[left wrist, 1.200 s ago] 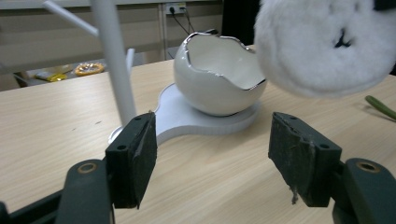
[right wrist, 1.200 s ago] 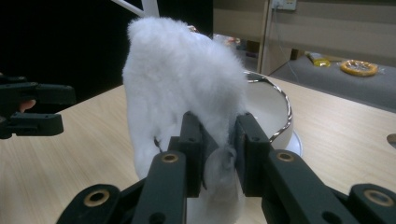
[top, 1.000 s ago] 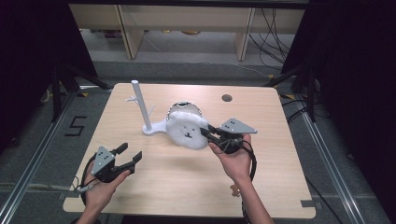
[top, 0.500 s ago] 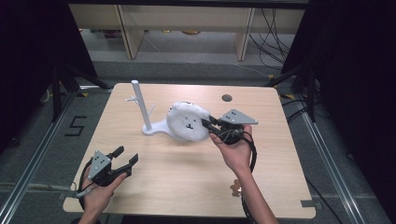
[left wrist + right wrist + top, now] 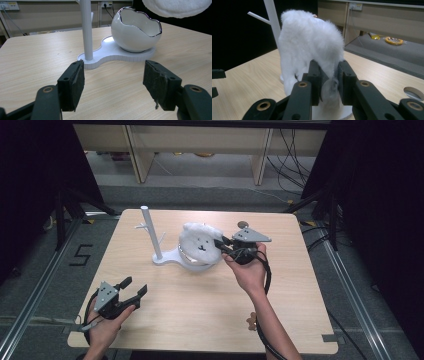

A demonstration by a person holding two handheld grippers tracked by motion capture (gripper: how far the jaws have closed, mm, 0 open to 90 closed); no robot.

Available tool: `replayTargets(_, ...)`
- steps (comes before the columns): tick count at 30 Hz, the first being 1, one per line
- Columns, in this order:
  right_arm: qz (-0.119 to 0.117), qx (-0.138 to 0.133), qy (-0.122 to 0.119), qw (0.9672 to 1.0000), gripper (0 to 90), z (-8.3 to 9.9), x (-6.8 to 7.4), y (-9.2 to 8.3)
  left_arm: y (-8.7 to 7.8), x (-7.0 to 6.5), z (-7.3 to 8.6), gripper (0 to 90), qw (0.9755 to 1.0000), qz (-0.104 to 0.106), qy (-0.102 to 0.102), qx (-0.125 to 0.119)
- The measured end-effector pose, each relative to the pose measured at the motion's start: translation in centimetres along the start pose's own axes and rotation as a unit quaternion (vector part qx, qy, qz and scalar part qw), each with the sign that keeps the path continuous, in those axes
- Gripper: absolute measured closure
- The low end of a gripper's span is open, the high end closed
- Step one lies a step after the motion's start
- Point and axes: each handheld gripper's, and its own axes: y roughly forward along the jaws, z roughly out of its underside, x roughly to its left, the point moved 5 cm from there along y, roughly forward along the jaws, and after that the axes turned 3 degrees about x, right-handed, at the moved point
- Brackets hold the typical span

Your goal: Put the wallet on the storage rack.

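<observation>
Lifted since a second earlier, the white plush toy [image 5: 199, 242] hung above the egg-shaped bowl [image 5: 135, 30] instead of resting low against it, pinched at one edge in the narrowed jaws of the right gripper [image 5: 223, 243]. The left gripper [image 5: 134, 287] had drifted slightly nearer the desk's [image 5: 200, 315] front edge, jaws wide and empty. Bowl and a white branched pole [image 5: 151, 234] shared one white base [image 5: 110, 53] — the pole stood just beside the toy. The bowl's inside looked empty. A small dark disc [image 5: 243, 224] lay behind the right hand — clear of everything.
</observation>
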Motion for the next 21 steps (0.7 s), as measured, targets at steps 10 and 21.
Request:
replayTargets(10, 0.002, 0.006, 0.002, 1.0000, 75.9, -0.1, -0.5, 1.1, 0.0, 0.0, 0.1, 33.0, 1.0000, 0.001, 0.001, 0.002)
replayTargets(21, 0.001, 0.015, 0.006, 0.9999, 75.8, -0.1, -0.8, 1.5, 0.1, -0.1, 0.2, 33.0, 1.0000, 0.000, 0.002, 0.003)
